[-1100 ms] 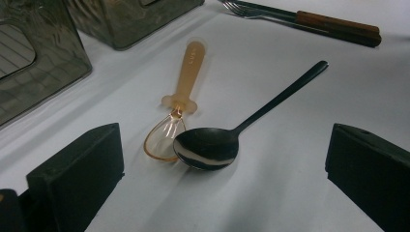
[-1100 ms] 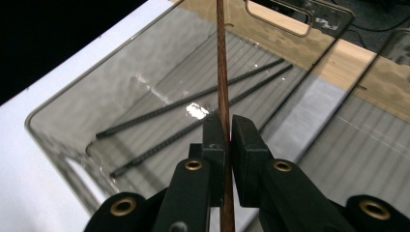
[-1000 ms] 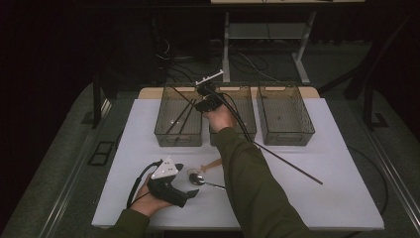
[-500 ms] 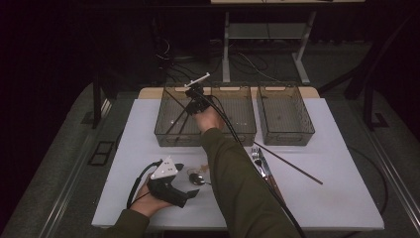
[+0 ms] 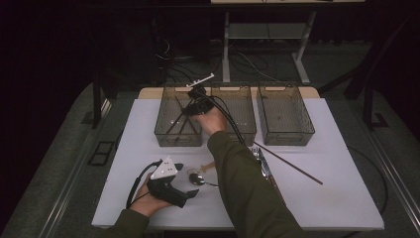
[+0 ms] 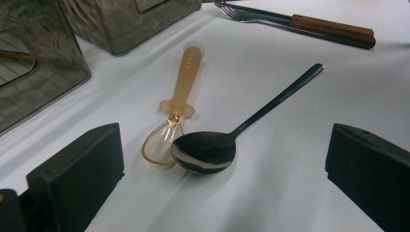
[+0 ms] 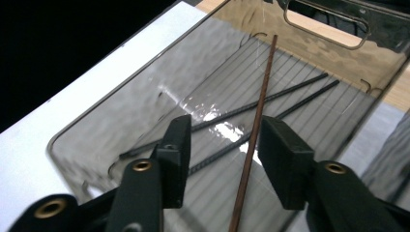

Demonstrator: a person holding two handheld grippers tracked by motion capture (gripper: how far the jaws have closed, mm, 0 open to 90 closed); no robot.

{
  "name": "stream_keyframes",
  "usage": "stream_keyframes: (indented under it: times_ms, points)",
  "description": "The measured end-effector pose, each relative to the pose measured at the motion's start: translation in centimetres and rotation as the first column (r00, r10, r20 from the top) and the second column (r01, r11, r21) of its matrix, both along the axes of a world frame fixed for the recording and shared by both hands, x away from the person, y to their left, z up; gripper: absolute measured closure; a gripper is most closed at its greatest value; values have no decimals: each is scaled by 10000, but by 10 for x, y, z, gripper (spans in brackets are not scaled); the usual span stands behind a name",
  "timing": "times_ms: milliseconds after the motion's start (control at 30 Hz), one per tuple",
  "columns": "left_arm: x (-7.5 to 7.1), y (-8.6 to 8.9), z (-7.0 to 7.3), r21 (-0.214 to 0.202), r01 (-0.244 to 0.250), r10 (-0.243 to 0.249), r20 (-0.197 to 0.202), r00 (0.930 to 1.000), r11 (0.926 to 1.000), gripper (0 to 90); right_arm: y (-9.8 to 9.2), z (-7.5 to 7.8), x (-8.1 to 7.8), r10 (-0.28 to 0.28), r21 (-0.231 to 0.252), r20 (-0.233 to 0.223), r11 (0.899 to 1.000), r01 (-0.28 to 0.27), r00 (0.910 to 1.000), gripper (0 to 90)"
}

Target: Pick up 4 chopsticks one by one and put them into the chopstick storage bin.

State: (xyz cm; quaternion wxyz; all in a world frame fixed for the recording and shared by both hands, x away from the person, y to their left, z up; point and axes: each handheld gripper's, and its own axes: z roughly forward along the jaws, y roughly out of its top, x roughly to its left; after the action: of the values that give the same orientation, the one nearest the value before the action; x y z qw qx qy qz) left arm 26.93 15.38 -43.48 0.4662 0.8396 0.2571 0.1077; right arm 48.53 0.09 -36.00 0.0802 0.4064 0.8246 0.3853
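Note:
My right gripper (image 5: 192, 105) hangs over the left of three clear bins (image 5: 163, 130). In the right gripper view its jaws (image 7: 227, 128) have just been opening; a thin brown chopstick (image 7: 263, 82) runs between them, close to the right pad and unpressed, its far end down in the bin. Two black chopsticks (image 7: 270, 99) lie on the bin's floor. My left gripper (image 5: 187, 179) rests on the white table near the front left, open wide. A dark metal spoon (image 6: 208, 150) and an amber plastic spoon (image 6: 186, 77) lie between its jaws (image 6: 222, 150), untouched.
The middle bin (image 5: 242, 130) and right bin (image 5: 285, 130) stand in a row at the back. Wooden-handled forks (image 5: 262, 161) lie right of the person's right sleeve. One long dark chopstick (image 5: 292, 166) lies slantwise on the table's right half.
The right forearm has swung left, uncovering the forks, and the gripper has shifted slightly over the left bin. Its jaws have parted around the brown chopstick. The left hand is still.

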Motion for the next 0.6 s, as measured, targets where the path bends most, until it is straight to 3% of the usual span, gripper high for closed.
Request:
stream_keyframes:
  times_ms: [200, 300, 367, 433, 600]
  points:
    - [-1, 1, 1, -83, -3, 3, -6, 10000, 10000, 0, -36, 3, -15, 591, 568, 286, 9965, -606, 9978, 447]
    - [-1, 1, 1, -102, -40, 40, -36, 10000, 9999, 0, -46, 5, -20, 666, 645, 412, 9955, -692, 9969, 433]
    - [-1, 1, 0, -153, -86, 85, -104, 9999, 9998, 0, -64, 7, -28, 818, 837, 581, 9927, -865, 9950, 415]
    - [0, 1, 0, -134, -57, 55, -110, 9999, 9999, 0, -69, 7, -30, 867, 923, 623, 9914, -922, 9943, 409]
    - [0, 1, 0, -152, -70, 69, -89, 9999, 9999, 0, -100, 11, -48, 1141, 1031, 922, 9870, -1235, 9892, 387]
